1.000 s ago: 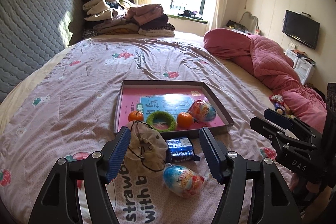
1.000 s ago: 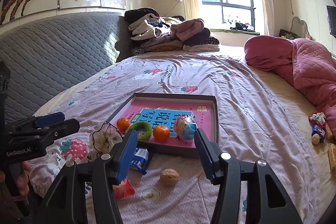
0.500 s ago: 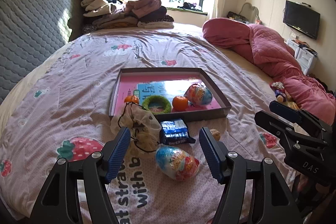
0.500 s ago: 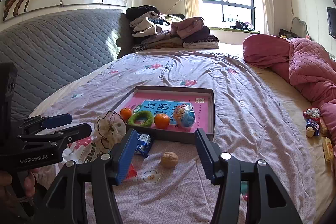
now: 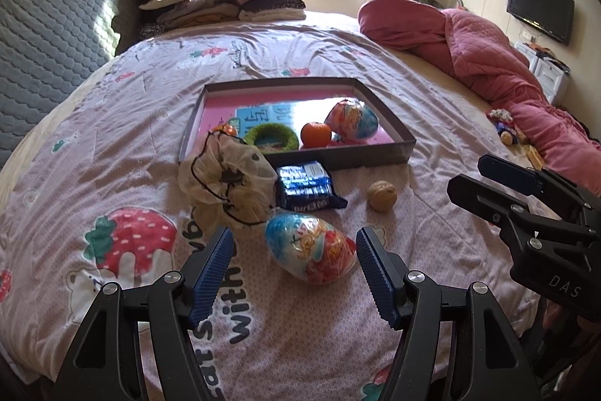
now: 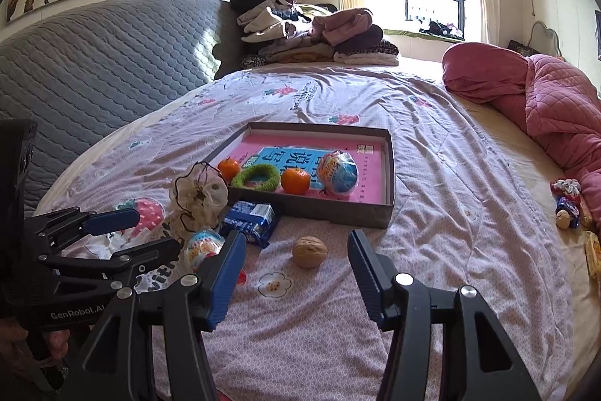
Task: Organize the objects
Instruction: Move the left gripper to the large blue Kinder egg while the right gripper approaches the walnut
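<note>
The left tool (image 5: pixel 295 250) was spread wide and held nothing, its blue pads on either side of a foil-wrapped egg (image 5: pixel 310 247) that lay on the bed sheet (image 5: pixel 112 123), neither pad touching it. The right tool (image 6: pixel 296 260) was likewise spread and empty, lined up on a walnut (image 6: pixel 309 251) lying loose on the sheet just short of the tray.

The egg looked the likeliest trouble: its wrapper was glossy and its shape tapered, so a squeeze placed off its widest part would probably squirt it out toward one end, and the soft bedding beneath would give way and let it roll. The walnut was round and hard, and a pad landing to one side could nudge it away across the creases. The two tools hung near each other, so closing on both things at once risked a knock between them.

Just beyond the egg sat a blue snack packet (image 5: pixel 306 186) and a cream drawstring pouch (image 5: pixel 225 181), the pouch leaning against the tray's near wall; its contents could not be seen. The shallow grey tray (image 5: pixel 403 143), with a pink printed sheet lining its floor, held two small oranges (image 5: pixel 316 134), a green fuzzy ring (image 5: pixel 271 138) between them, and a second wrapped egg (image 5: pixel 351 119) at the right end of that row. Its far half was bare.
</note>
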### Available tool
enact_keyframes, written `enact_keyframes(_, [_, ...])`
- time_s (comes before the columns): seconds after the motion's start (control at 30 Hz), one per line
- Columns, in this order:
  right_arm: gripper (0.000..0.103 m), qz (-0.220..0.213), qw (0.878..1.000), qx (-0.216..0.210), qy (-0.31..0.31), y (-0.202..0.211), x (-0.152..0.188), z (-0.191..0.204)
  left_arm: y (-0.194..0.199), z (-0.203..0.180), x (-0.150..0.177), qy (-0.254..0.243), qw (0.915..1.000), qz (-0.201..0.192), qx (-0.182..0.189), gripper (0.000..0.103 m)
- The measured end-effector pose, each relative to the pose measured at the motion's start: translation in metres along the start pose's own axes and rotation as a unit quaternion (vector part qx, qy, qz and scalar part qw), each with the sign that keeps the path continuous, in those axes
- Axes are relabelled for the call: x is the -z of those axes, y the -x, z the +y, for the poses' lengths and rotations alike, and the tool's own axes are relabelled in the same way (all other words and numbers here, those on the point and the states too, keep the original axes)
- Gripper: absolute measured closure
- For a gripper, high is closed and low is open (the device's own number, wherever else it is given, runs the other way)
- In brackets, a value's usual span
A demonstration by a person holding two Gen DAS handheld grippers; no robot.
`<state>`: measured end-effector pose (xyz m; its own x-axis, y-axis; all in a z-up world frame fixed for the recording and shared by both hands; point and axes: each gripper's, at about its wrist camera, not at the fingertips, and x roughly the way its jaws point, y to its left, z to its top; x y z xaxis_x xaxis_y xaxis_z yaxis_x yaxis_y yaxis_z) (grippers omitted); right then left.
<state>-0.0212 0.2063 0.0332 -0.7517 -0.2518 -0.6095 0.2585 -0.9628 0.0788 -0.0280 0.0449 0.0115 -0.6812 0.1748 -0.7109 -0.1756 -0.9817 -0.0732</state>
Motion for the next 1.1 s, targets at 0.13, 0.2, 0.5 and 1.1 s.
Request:
enact_keyframes(0.13, [0.047, 0.009, 1.0, 0.0, -0.002, -0.006, 0.005, -0.002, -0.01, -0.003, 0.007, 0.003, 0.9999, 0.015, 0.006, 0.034])
enact_keyframes(0.2, [0.047, 0.013, 1.0, 0.001, -0.002, -0.008, 0.006, -0.002, -0.014, -0.002, 0.009, 0.006, 0.9997, 0.023, 0.007, 0.034])
enact_keyframes(0.5, [0.047, 0.024, 1.0, 0.0, 0.002, -0.021, 0.012, -0.004, -0.027, 0.003, 0.014, 0.034, 0.9987, 0.034, 0.016, 0.034])
enact_keyframes(1.1, [0.047, 0.047, 0.999, 0.001, 0.001, -0.059, 0.019, -0.015, -0.058, 0.005, 0.012, 0.055, 0.997, 0.052, 0.016, 0.034])
